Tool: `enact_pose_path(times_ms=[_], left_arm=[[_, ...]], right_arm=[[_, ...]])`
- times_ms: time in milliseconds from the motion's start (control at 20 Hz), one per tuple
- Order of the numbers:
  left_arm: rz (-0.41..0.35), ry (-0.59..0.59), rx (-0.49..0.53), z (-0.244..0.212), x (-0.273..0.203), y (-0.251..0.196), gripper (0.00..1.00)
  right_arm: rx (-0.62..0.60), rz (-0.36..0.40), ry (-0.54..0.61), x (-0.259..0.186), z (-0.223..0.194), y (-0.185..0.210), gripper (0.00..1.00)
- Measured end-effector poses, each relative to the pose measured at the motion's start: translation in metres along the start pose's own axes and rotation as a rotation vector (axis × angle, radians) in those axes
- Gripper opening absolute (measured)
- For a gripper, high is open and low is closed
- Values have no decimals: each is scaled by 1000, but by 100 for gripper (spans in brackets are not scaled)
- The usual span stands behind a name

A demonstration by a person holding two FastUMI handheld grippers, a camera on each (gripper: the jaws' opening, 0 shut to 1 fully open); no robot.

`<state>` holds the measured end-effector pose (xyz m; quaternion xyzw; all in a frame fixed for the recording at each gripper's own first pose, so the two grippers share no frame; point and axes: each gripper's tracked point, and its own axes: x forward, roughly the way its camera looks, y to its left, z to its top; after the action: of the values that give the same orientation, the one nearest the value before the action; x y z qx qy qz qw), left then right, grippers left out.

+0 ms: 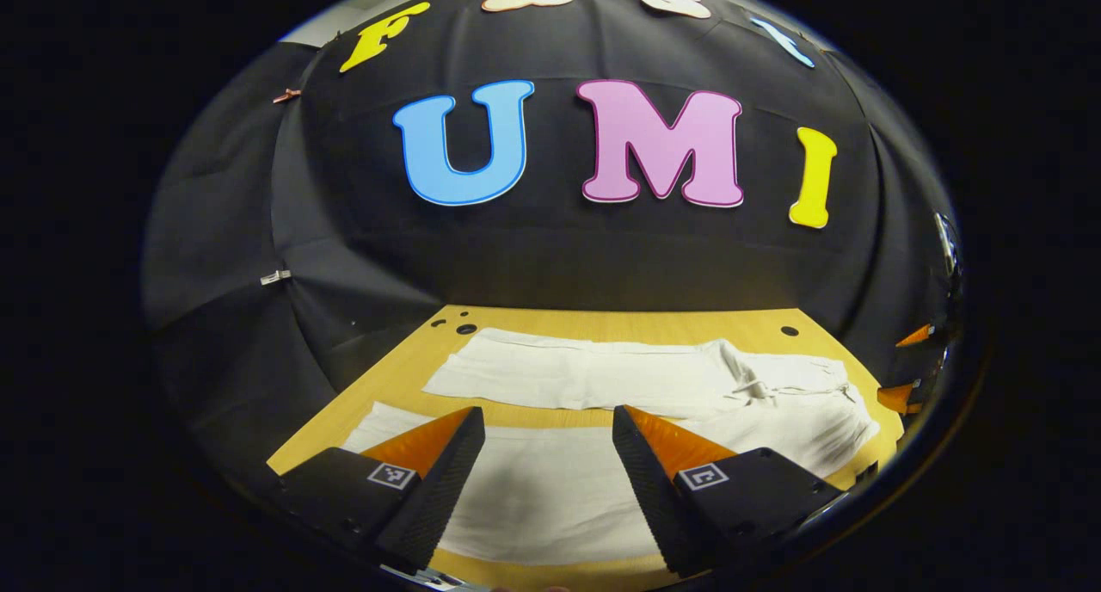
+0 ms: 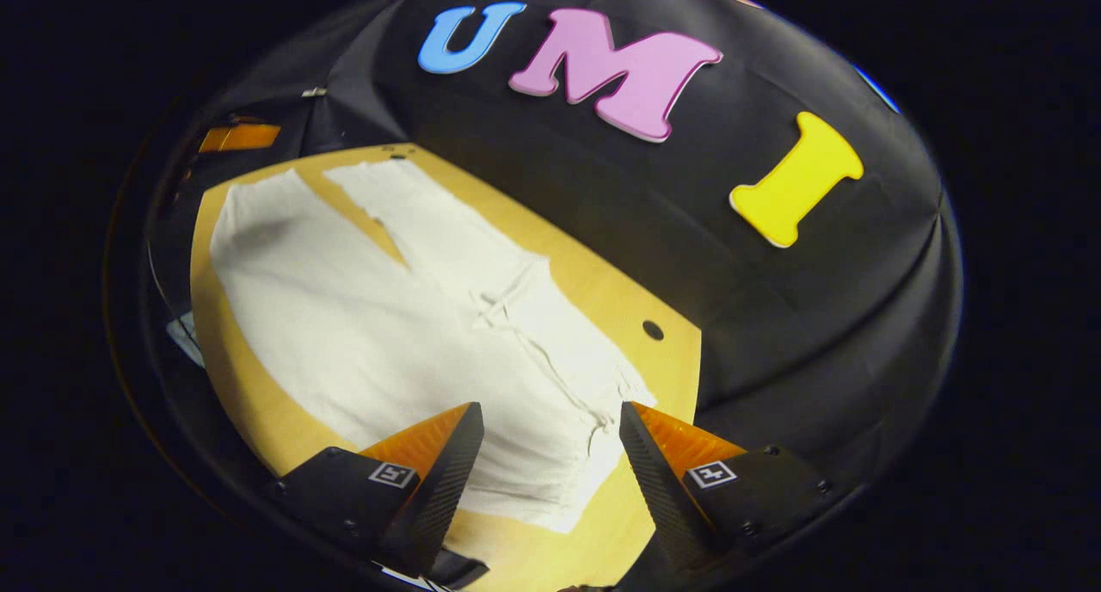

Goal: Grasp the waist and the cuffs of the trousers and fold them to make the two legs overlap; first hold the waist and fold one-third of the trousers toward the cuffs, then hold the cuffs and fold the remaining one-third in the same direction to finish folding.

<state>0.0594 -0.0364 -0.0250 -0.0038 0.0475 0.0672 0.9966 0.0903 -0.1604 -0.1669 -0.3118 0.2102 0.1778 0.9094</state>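
your white trousers [image 1: 602,377] lie flat on the wooden worktop [image 1: 602,321], both legs spread apart in a shallow v with bare wood between them; no fold has been made yet. in the left gripper view the waist sits to the right, with its drawstring [image 1: 757,390] bunched near the middle, and the cuffs run off to the left. in the right gripper view the waist edge [image 2: 593,454] lies nearest the camera, and the legs stretch away toward the far corner.

your left hand-held gripper [image 1: 548,480] is spread wide and carries nothing; it hovers over the near leg, toward the cuff end. your right hand-held gripper [image 2: 550,480] is likewise wide and empty, poised just above the waist corner. whether either fingertip touches the cloth cannot be told.

judgement on handling: the fabric looks thin, light and limp, with soft creases near the waist. expect it to sag and drag rather than hold shape, and to slide readily on the smooth wood. the waistband should be the thickest and firmest part, so take your right-hand pinch there, at the near corner, clear of the loose drawstring. take your left-hand pinch at the near cuff hem. lift both ends evenly when carrying the near leg over the far one, or the middle is likely to trail and wrinkle.
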Motion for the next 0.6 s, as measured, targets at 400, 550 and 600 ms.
enact_pose_path(times_ms=[400,550,600], left_arm=[[23,59,20,-23,1,-3,95],[28,78,27,-30,0,-5,95],[31,81,31,-31,-2,-5,95]], right_arm=[[-335,144,188,6,-116,12,98],[-396,158,218,13,-134,10,98],[-411,166,222,16,-138,10,98]])
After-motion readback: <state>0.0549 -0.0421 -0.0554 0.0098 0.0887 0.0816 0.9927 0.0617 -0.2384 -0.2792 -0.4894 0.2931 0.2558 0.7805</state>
